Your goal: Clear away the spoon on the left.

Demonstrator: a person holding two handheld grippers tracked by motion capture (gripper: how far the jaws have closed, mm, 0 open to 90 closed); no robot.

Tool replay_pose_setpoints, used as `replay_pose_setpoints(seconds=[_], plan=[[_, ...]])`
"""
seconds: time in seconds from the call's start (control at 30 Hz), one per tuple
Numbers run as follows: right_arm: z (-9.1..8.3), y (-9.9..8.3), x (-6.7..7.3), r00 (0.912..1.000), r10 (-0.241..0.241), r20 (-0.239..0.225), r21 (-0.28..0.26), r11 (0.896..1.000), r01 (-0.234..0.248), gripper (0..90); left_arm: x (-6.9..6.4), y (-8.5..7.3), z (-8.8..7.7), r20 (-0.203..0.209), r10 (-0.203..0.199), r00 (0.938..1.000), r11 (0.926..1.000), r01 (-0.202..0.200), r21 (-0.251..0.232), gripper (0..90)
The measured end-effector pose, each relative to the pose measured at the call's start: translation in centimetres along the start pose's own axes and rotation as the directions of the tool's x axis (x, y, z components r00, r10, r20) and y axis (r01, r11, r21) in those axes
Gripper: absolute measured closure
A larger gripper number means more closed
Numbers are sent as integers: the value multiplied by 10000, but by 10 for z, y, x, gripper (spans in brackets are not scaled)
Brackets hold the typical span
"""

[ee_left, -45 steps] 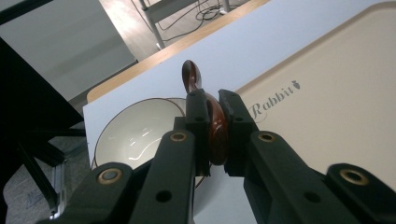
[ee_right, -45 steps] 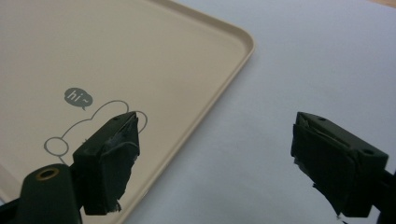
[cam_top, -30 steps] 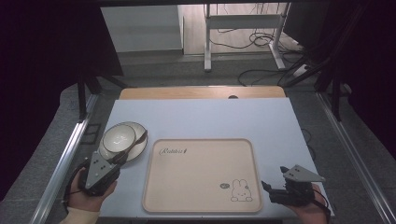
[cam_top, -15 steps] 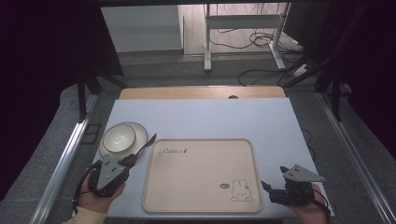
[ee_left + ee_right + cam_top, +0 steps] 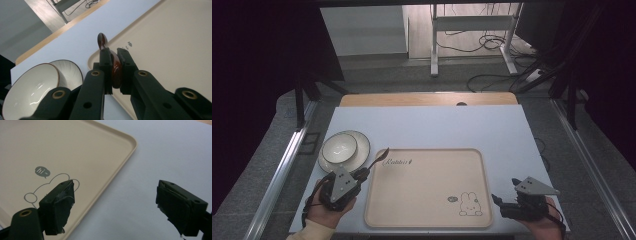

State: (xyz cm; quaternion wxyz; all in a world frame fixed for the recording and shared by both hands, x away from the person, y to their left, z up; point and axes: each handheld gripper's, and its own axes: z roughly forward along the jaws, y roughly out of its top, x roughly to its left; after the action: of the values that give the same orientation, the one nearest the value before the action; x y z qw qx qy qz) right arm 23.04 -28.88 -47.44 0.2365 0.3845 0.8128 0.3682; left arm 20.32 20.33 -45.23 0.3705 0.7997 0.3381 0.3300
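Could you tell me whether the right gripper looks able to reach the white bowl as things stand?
Probably not directly: the right gripper is open and free, but the white bowl sits across the wide beige tray.

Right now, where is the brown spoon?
In the high view the brown spoon is at the left, clamped in the left claw, above the tray's corner, beside the bowl.

We are looking along our left gripper (image 5: 114,71), whose two black jaws are pinching a dark brown spoon (image 5: 115,68) by its handle. The spoon is pointing away from us, its far end (image 5: 101,41) hanging over the pale blue table (image 5: 72,42) just beside the corner of the beige tray (image 5: 175,45). To the left, a white bowl (image 5: 27,92) is sitting on a white plate (image 5: 71,73).
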Motion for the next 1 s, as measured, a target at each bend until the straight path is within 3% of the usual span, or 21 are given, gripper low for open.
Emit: replay_pose_setpoints(seconds=[0.37,1.0], plan=[[1,0,1,10000,16,14,21,10000,-16,156,-9,2,18,196,385,9991,9989,-390,270,846],[1,-1,1,10000,1,10,93,10000,-1,155,-18,-3,26,189,979,9950,9927,-990,686,845]])
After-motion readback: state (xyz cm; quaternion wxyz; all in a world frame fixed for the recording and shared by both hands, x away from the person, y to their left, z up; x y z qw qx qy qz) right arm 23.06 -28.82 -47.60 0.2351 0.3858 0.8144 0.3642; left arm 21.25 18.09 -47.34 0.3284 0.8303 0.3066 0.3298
